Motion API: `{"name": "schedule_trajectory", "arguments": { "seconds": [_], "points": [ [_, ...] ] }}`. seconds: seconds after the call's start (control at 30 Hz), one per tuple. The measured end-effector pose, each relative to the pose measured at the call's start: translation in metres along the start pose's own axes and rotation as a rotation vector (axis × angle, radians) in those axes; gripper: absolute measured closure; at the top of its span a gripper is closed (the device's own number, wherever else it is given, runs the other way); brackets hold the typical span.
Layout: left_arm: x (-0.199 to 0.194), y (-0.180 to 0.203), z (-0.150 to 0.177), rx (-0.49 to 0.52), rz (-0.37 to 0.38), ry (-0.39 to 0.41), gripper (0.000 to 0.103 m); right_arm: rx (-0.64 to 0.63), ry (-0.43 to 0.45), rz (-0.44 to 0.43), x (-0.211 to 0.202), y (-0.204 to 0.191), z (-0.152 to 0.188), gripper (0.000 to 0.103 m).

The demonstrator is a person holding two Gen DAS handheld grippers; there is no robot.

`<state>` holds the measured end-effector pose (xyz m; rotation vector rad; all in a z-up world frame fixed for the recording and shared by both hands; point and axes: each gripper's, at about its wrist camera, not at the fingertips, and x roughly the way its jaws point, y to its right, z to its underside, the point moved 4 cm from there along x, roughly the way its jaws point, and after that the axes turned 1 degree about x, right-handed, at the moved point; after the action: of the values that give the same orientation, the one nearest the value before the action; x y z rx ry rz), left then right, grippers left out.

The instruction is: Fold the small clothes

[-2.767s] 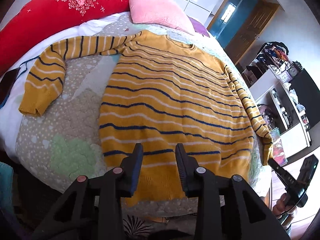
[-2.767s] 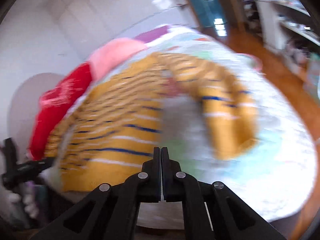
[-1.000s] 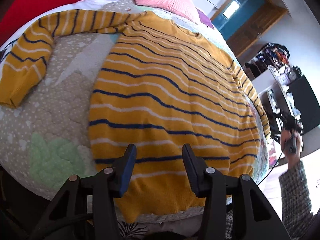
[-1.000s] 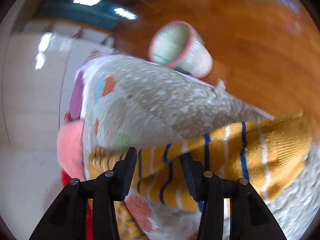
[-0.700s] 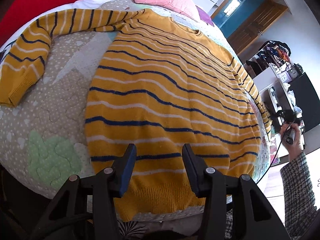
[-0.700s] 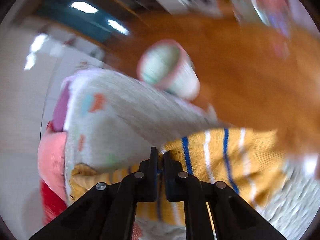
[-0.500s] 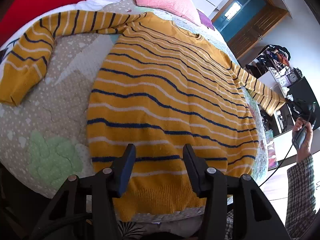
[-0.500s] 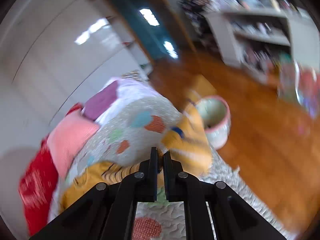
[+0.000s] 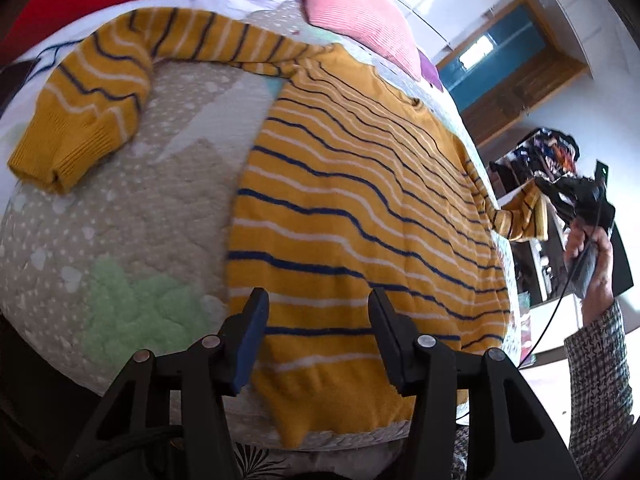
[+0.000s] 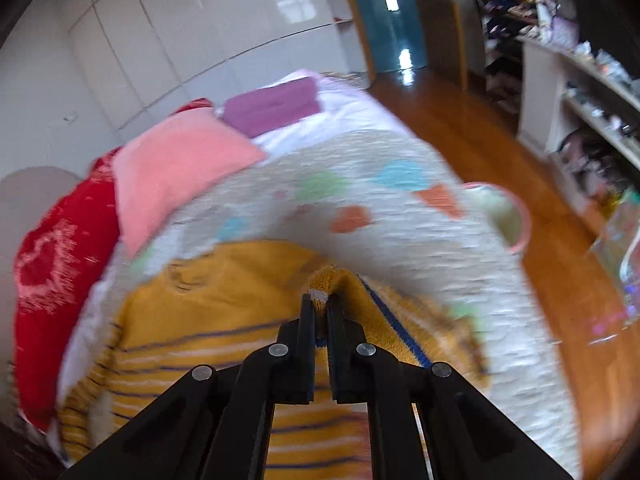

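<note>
From the left wrist view, the yellow striped sweater (image 9: pixel 352 216) lies face up and mostly flat on the quilted bed (image 9: pixel 120 240), its hem at the near edge. The left gripper (image 9: pixel 318 336) hovers just above the hem with its jaws wide apart, holding nothing. One sleeve (image 9: pixel 96 88) sprawls out to the far left, its cuff curled near the bed's edge. On the other side, the right sleeve (image 9: pixel 516 216) is lifted off the bed, its cuff pinched by the right gripper (image 9: pixel 560 196), which a hand (image 9: pixel 592 248) in a checked sleeve carries. The risk here, as I judge it: nothing pins the body, so a hard pull on that sleeve could drag the whole sweater sideways and ruck up the hem.

From the right wrist view, the right gripper (image 10: pixel 318 308) is clamped on a bunched fold of the right sleeve (image 10: pixel 340 284), with only a little knit caught between the fingertips. The sweater (image 10: pixel 224 320) spreads below toward the pink pillow (image 10: pixel 176 168) and red pillow (image 10: pixel 56 256). Such a shallow bite could slip as the sleeve swings over the chest, dropping it crooked. A pink-rimmed basket (image 10: pixel 504 216) stands on the floor just beside the bed, so a dropped cuff could hang off the bed on that side. The picture is blurred, so how deep the grip goes is hard to tell.
</note>
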<state>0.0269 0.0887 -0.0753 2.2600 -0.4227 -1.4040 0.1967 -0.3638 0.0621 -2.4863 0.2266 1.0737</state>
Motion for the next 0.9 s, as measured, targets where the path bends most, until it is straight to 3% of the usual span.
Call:
{"name": "schedule_trajectory", "arguments": {
  "seconds": [0.07,0.17,0.23,0.3,0.37,0.43,0.47,0.5,0.57,0.77,0.9],
  "points": [
    [-0.005,-0.007,-0.002,-0.005,0.011,0.016,0.052,-0.032,0.058,-0.045,0.001,-0.047,-0.002,0.098],
    [-0.011,-0.016,-0.004,-0.004,0.01,0.041,0.052,-0.239,0.084,-0.114,0.015,-0.141,0.025,0.098],
    [-0.013,-0.024,-0.005,-0.016,0.018,0.05,0.052,-0.368,0.002,-0.2,0.036,-0.195,0.063,0.098],
    [-0.014,-0.032,-0.006,-0.03,0.022,0.054,0.052,-0.491,-0.137,-0.268,0.066,-0.24,0.113,0.096],
    [-0.015,-0.039,-0.006,-0.048,0.022,0.053,0.052,-0.577,-0.259,-0.247,0.095,-0.262,0.153,0.094],
    [-0.017,-0.045,-0.006,-0.06,0.027,0.056,0.052,-0.598,-0.283,-0.205,0.114,-0.264,0.172,0.087],
    [-0.018,-0.048,-0.005,-0.063,0.028,0.059,0.052,-0.568,-0.294,-0.195,0.12,-0.258,0.174,0.079],
    [-0.02,-0.05,-0.005,-0.064,0.027,0.063,0.052,-0.541,-0.296,-0.193,0.12,-0.251,0.173,0.064],
    [-0.02,-0.053,-0.005,-0.069,0.031,0.067,0.052,-0.444,-0.26,-0.177,0.112,-0.225,0.157,0.051],
    [-0.017,-0.052,-0.003,-0.058,0.043,0.058,0.051,-0.238,-0.147,-0.044,0.082,-0.121,0.098,0.05],
    [-0.011,-0.044,-0.005,-0.04,0.035,0.047,0.051,-0.165,-0.133,0.046,0.072,-0.06,0.082,0.05]
  ]
}}
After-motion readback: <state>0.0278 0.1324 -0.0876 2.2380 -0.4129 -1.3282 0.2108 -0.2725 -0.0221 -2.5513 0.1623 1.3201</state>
